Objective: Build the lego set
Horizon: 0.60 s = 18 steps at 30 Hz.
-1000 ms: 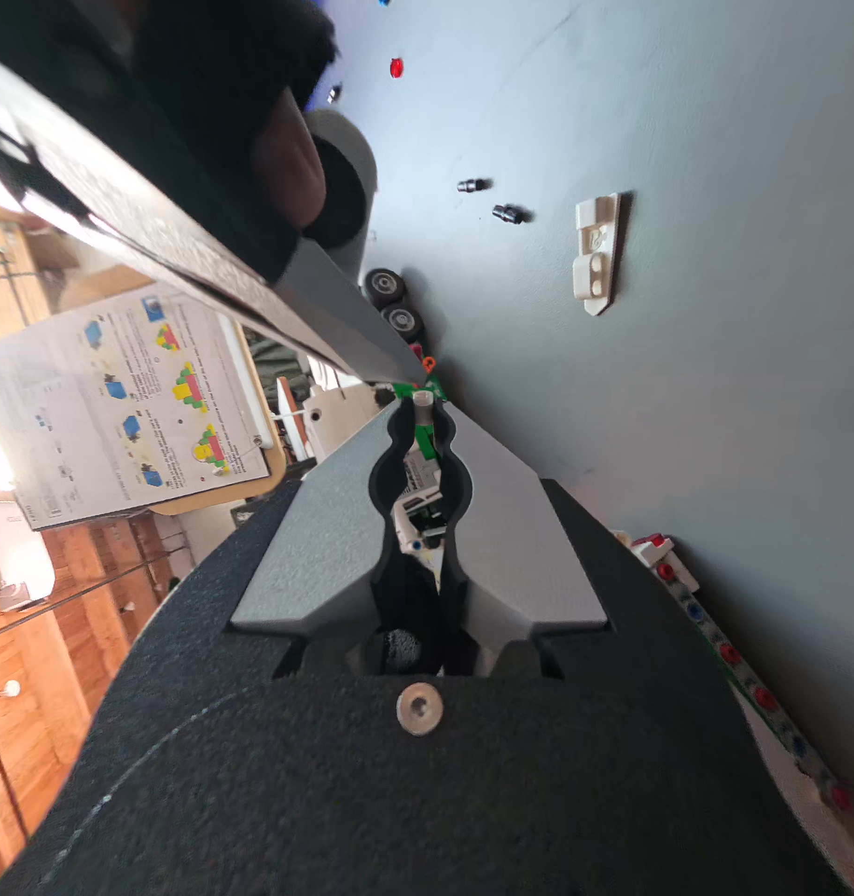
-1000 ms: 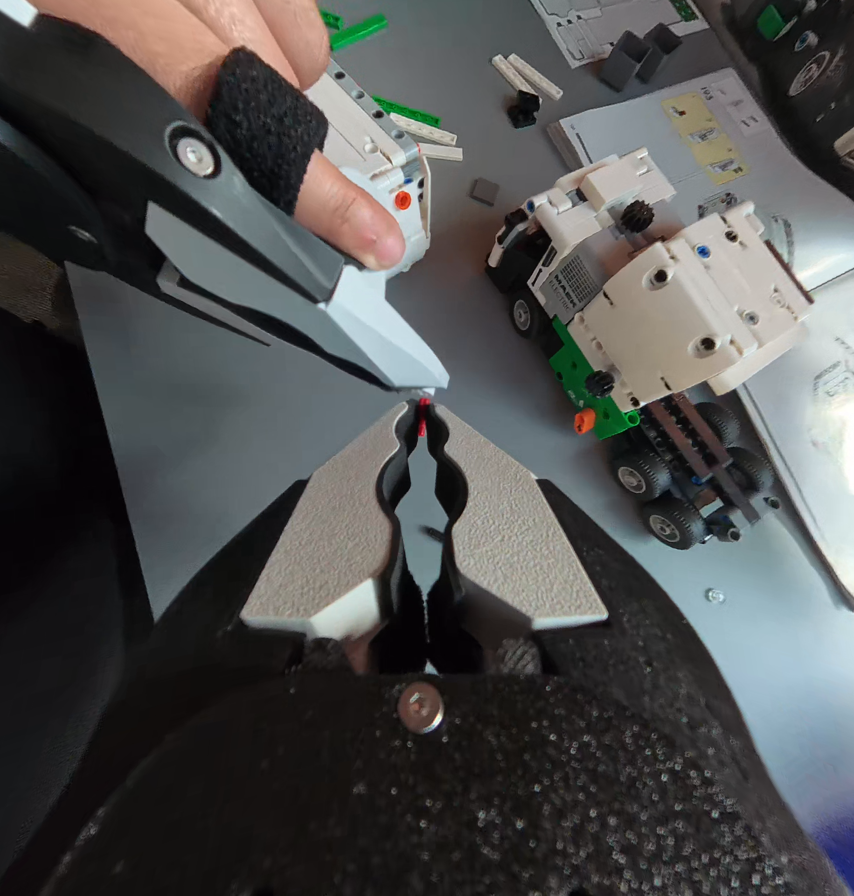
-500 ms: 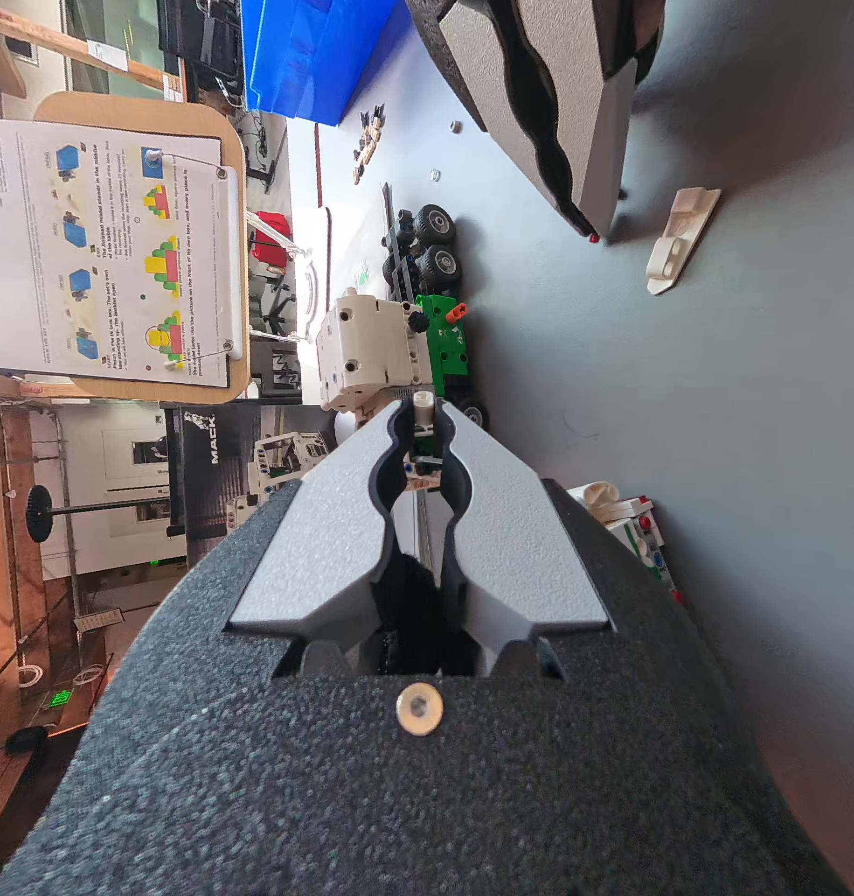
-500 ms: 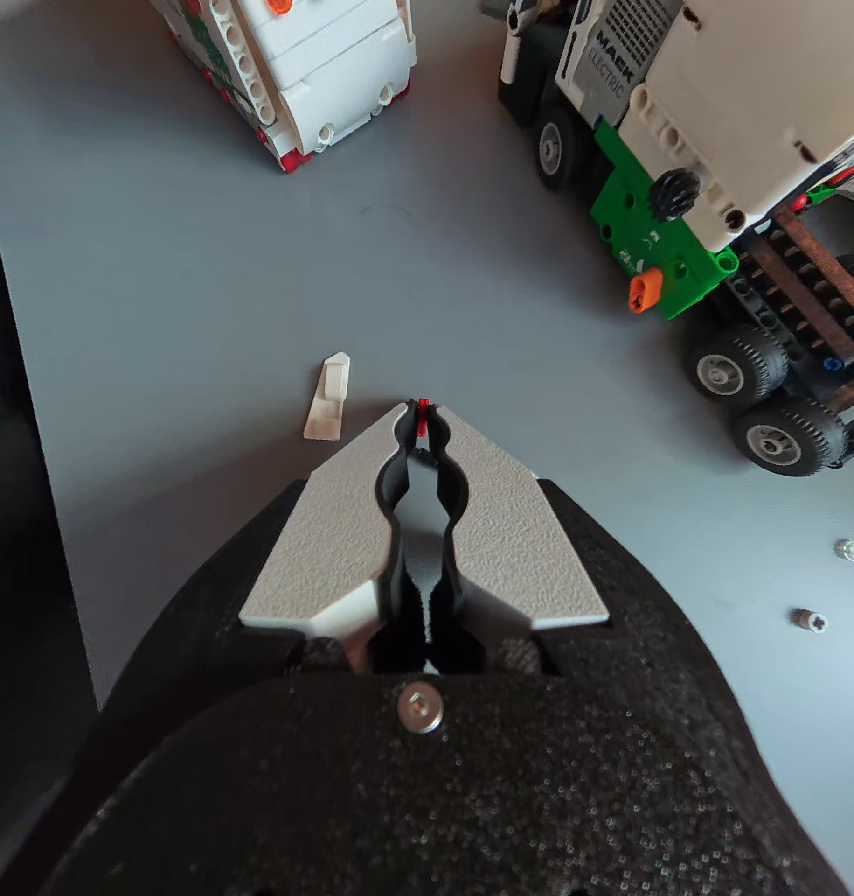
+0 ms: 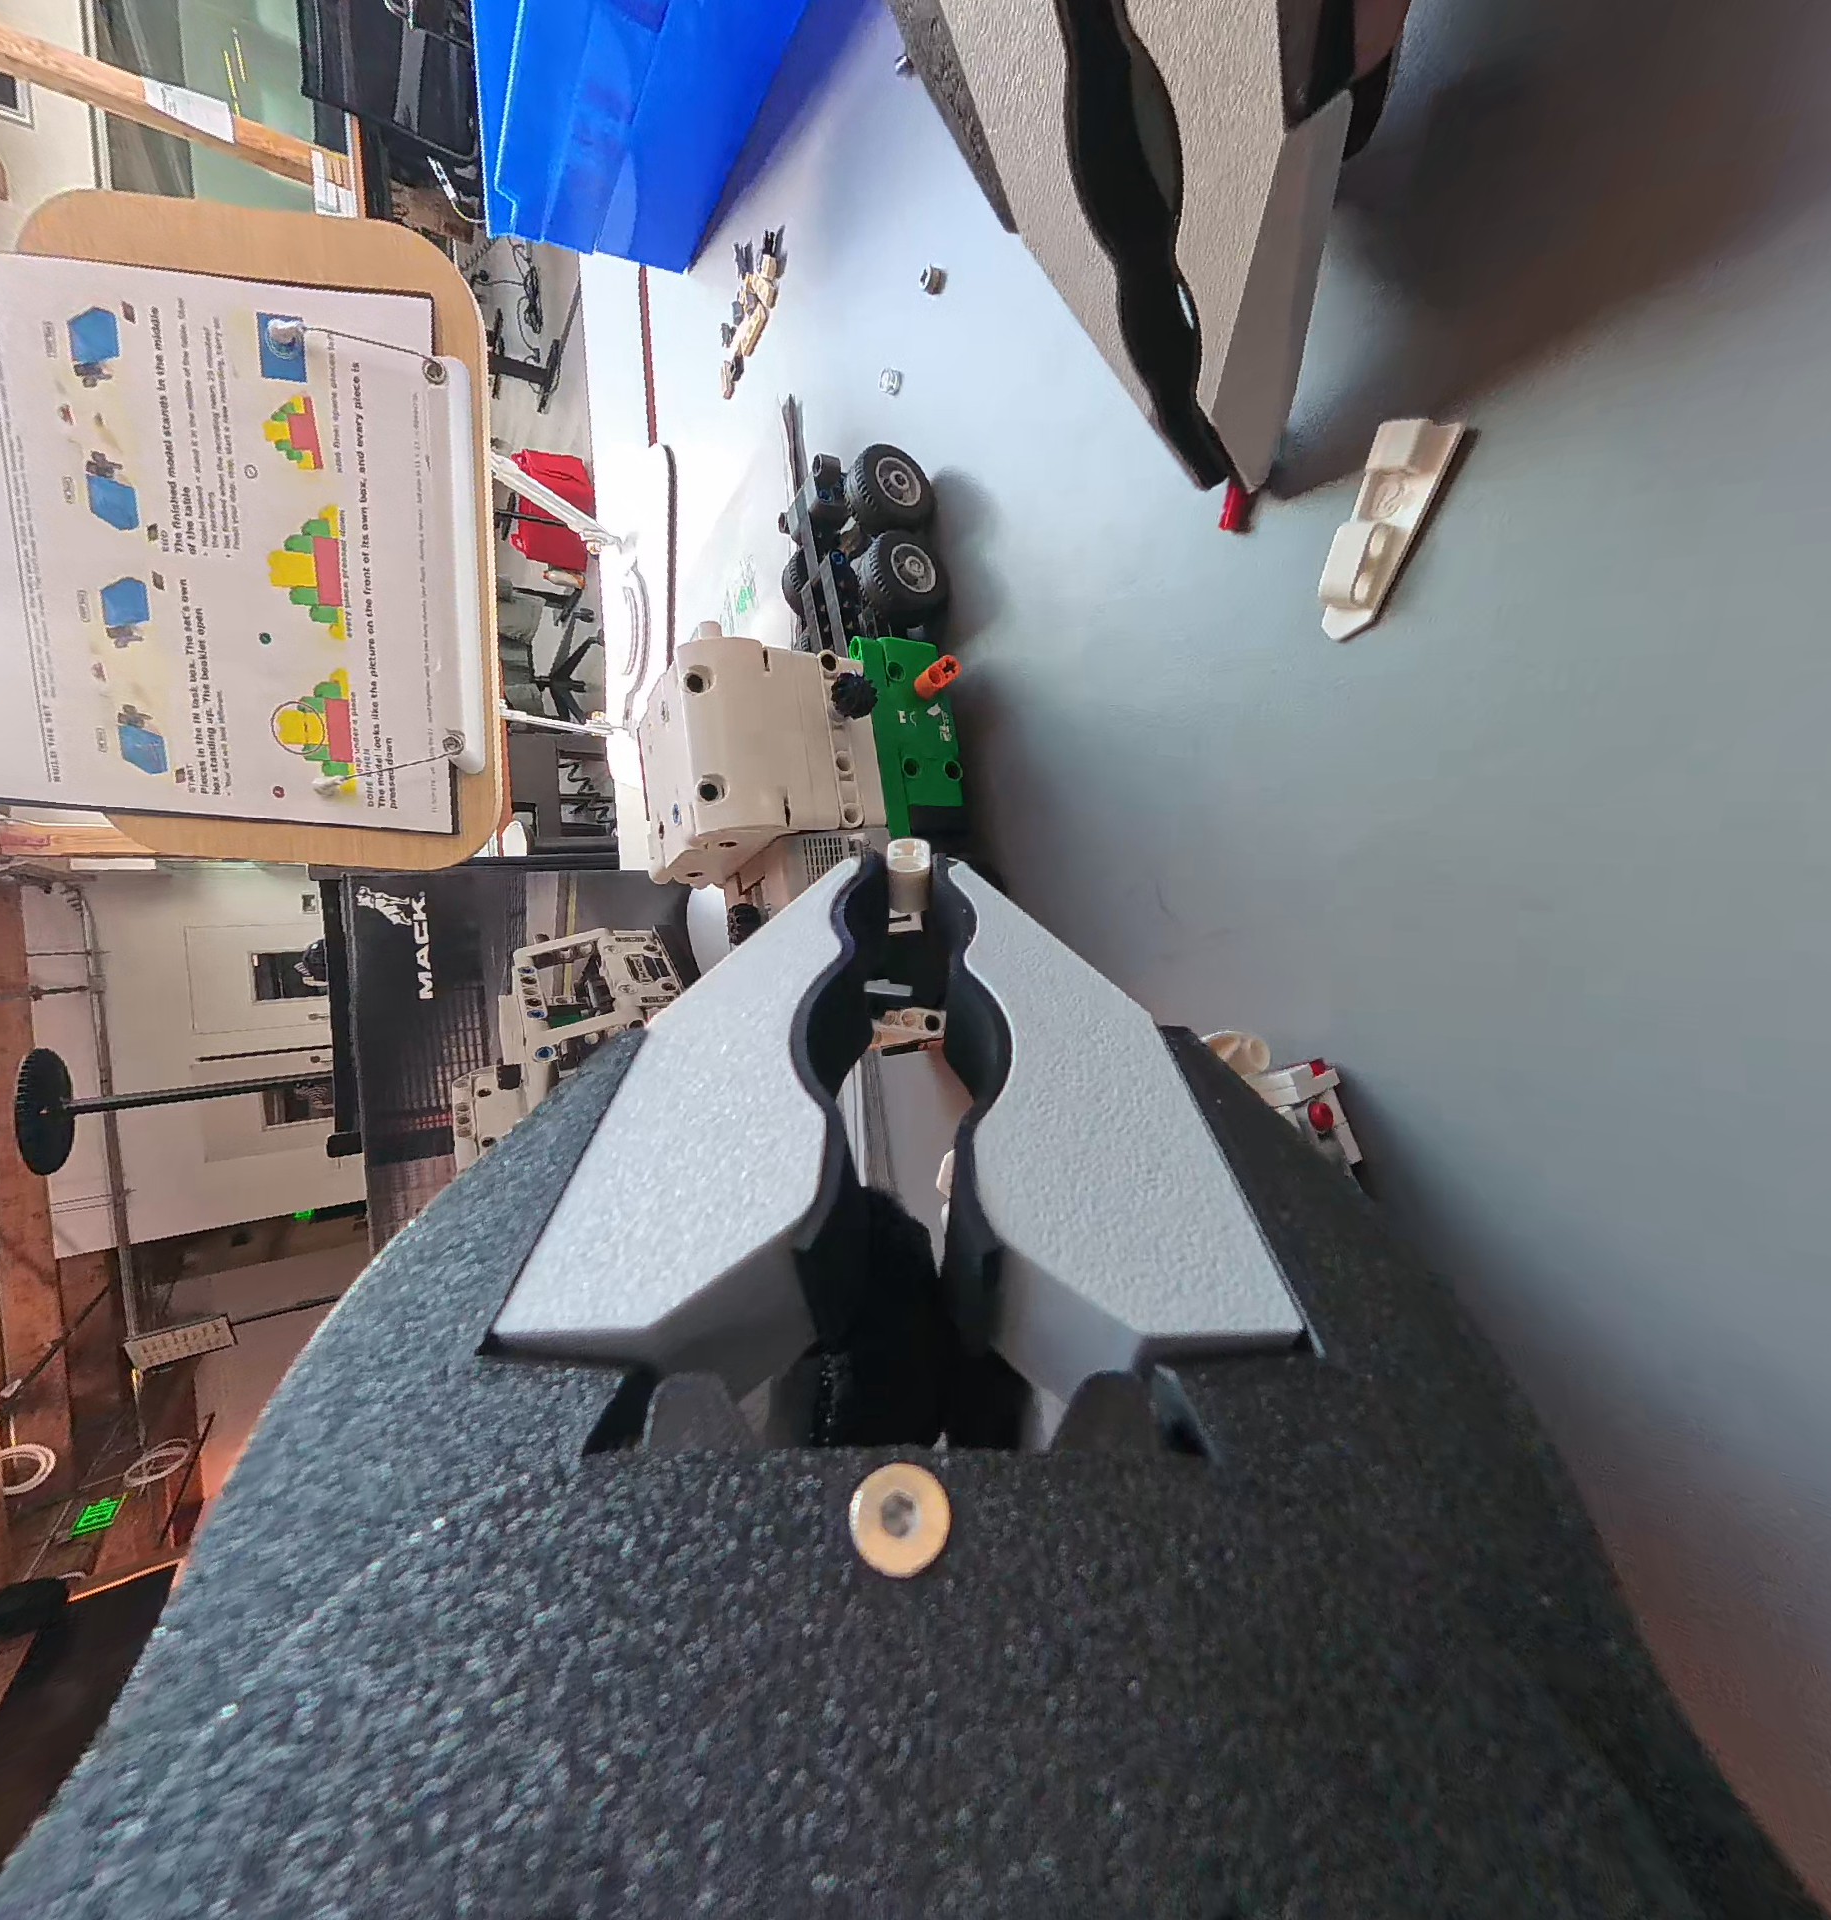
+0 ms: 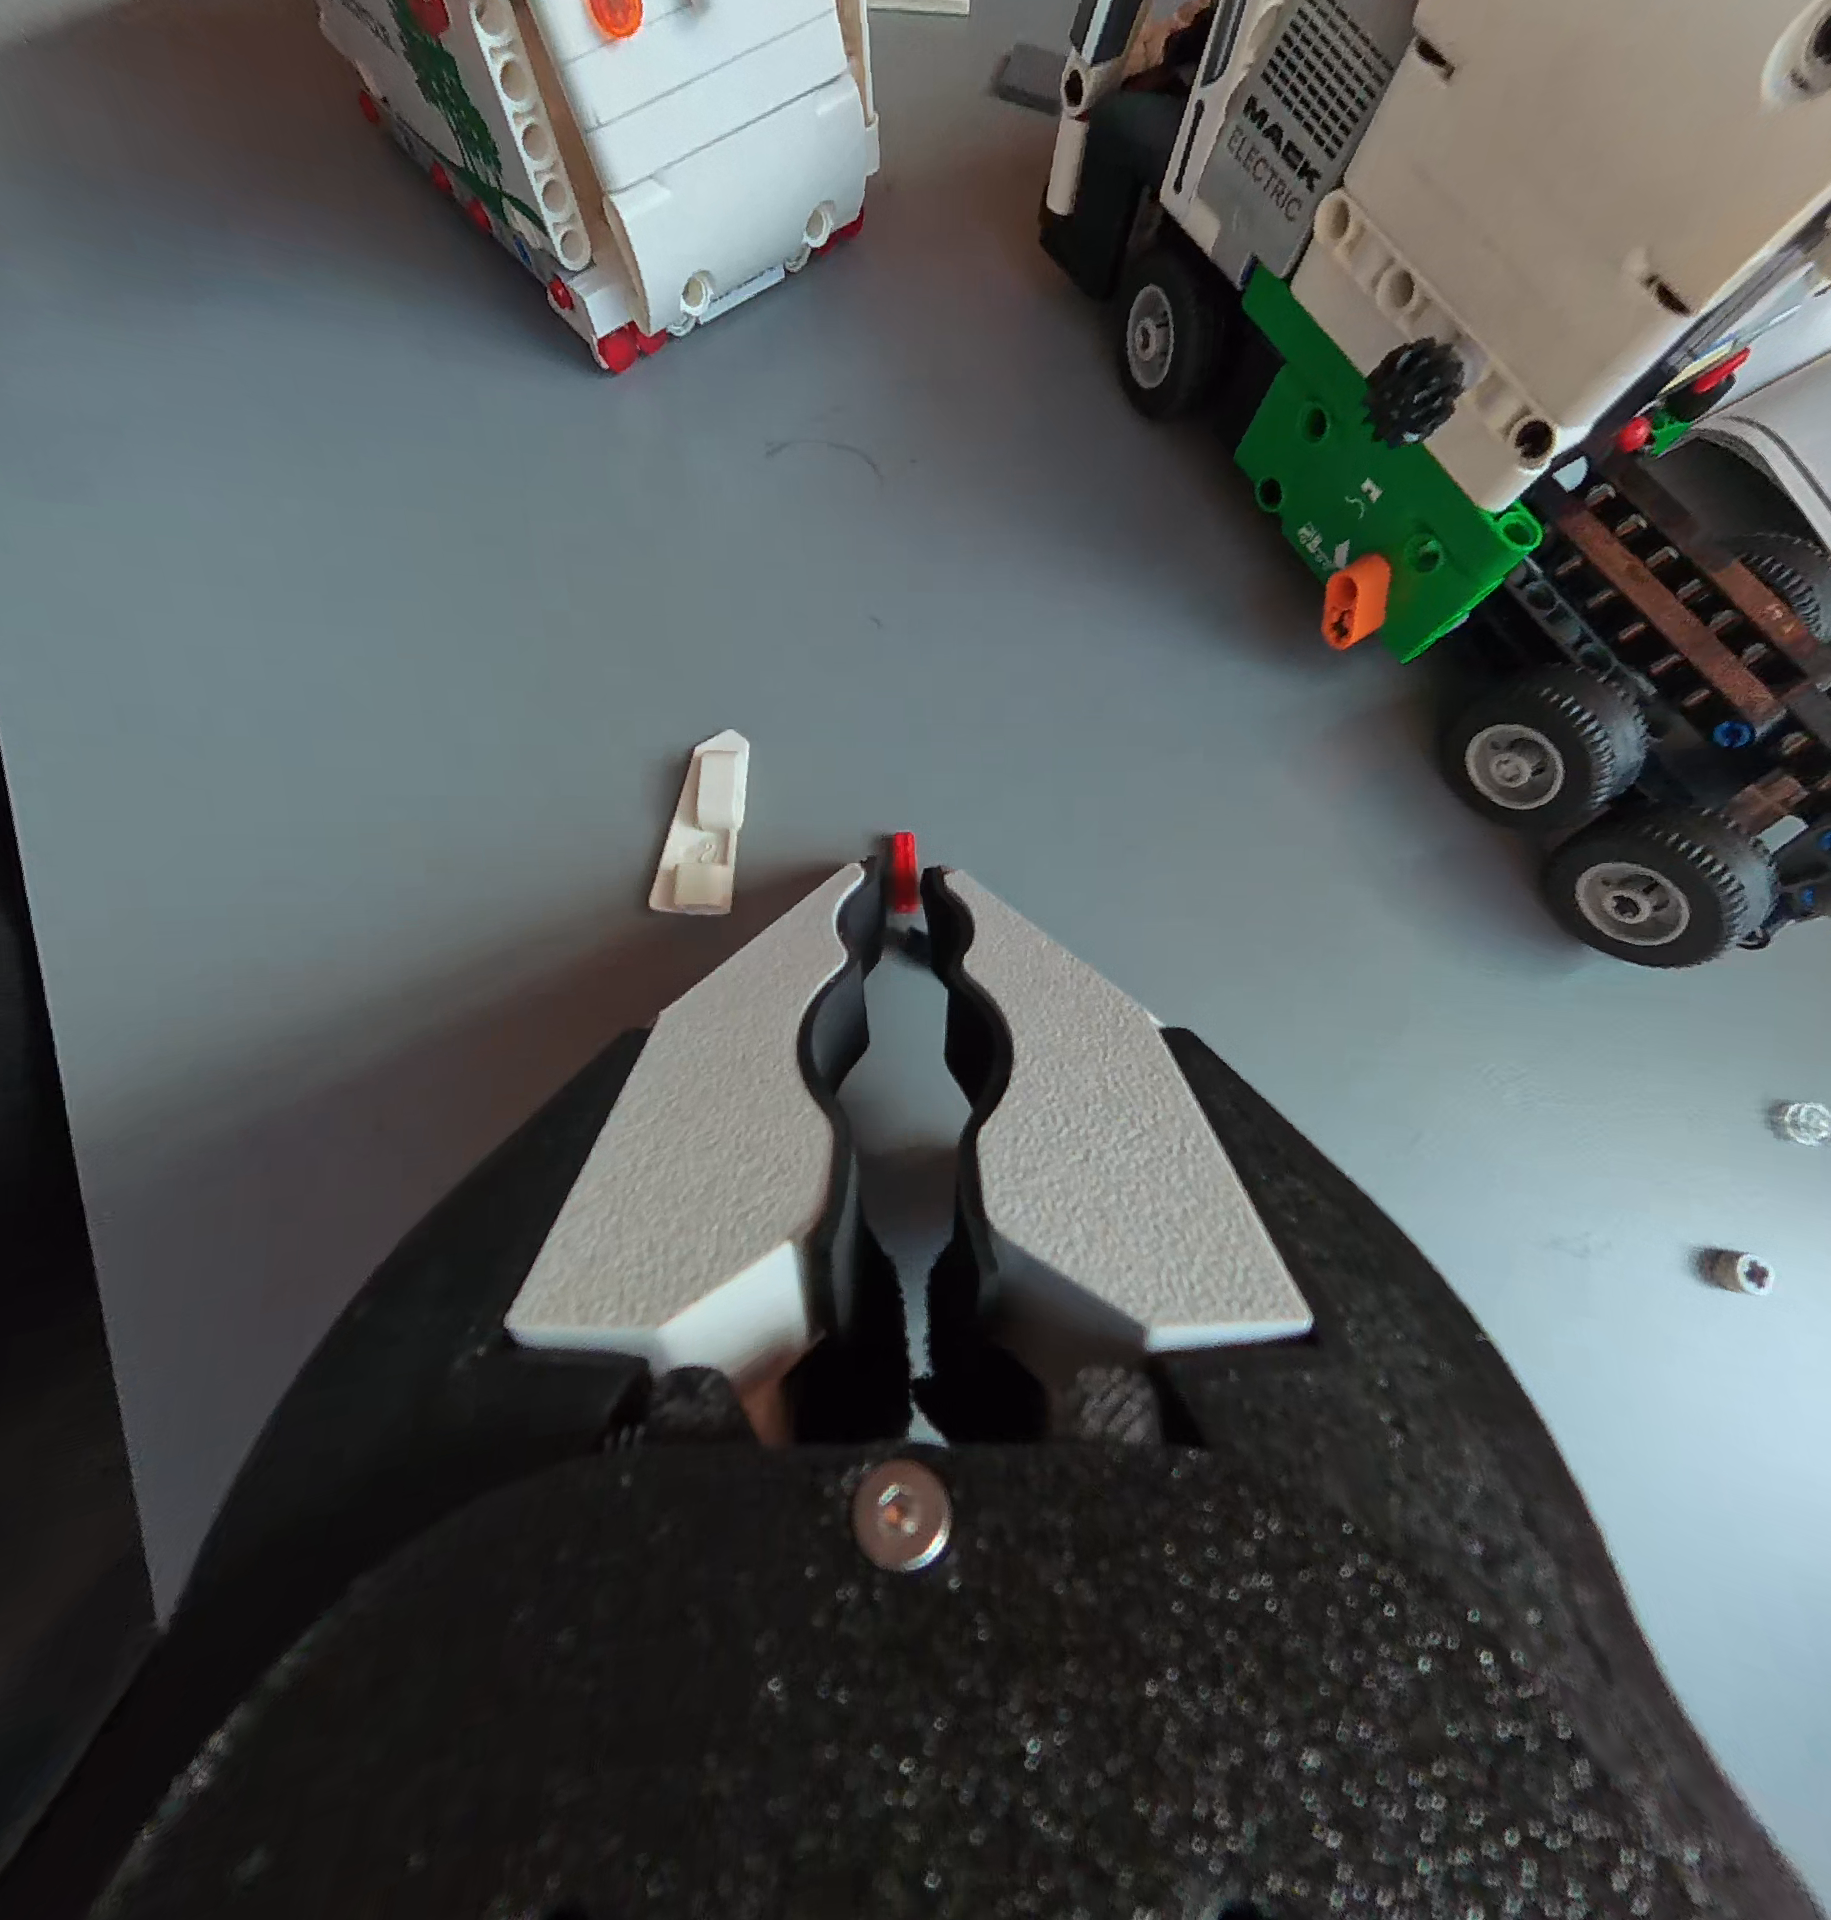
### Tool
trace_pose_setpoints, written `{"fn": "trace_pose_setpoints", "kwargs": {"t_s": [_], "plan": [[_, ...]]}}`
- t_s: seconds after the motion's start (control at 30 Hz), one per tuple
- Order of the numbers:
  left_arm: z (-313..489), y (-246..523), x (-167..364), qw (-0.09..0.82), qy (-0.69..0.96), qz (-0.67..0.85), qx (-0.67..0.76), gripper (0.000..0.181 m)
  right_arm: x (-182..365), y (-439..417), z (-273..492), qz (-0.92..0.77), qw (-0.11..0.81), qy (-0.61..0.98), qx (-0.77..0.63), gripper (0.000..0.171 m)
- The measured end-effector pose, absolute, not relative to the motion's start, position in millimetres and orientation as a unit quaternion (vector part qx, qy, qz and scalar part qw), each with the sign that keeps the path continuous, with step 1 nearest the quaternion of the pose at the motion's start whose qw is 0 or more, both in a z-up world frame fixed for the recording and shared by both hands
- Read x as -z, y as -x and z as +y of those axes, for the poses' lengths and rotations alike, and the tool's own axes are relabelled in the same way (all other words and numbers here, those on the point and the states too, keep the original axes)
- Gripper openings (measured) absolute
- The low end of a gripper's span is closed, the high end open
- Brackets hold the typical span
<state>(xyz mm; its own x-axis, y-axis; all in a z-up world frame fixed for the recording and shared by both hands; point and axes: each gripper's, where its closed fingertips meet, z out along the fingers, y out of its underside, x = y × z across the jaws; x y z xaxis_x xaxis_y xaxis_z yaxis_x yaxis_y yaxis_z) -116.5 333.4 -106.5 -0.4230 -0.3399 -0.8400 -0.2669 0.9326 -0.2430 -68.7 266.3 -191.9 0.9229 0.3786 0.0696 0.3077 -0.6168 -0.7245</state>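
Grip condition was checked first. The right gripper [image 6: 903,871] is clenched on a small red pin [image 6: 902,858], held at the very tips just above the grey table [image 6: 371,582]. The left gripper [image 5: 909,871] is closed on a small pale cylindrical piece [image 5: 908,864].

The truck model [image 6: 1462,343] stands to the right of the right gripper, with a separate white body section [image 6: 630,156] to the upper left and a loose white panel piece [image 6: 703,826] lying just beside the red pin. Two small loose pins [image 6: 1737,1270] lie well apart on the right.

The step is judged to be fitting the red pin. It should be kept square to its hole and pressed straight; a tip-only hold is likely to let it twist or drop.

Containers: a blue bin [image 5: 620,114] is seen at the far table edge; its contents cannot be told.
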Motion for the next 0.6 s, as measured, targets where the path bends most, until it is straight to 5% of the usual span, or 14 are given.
{"fn": "trace_pose_setpoints", "kwargs": {"t_s": [0.4,0.6], "plan": [[324.1,111.9,114.9,0.504,0.167,0.847,0.038,0.006,188.7,72.0,270.9,-0.216,0.405,0.889,0.000,0.002],[317.8,101.9,105.6,0.544,0.114,0.831,0.014,0.006,94.5,97.3,287.0,-0.162,0.481,0.854,-0.116,0.002]]}}
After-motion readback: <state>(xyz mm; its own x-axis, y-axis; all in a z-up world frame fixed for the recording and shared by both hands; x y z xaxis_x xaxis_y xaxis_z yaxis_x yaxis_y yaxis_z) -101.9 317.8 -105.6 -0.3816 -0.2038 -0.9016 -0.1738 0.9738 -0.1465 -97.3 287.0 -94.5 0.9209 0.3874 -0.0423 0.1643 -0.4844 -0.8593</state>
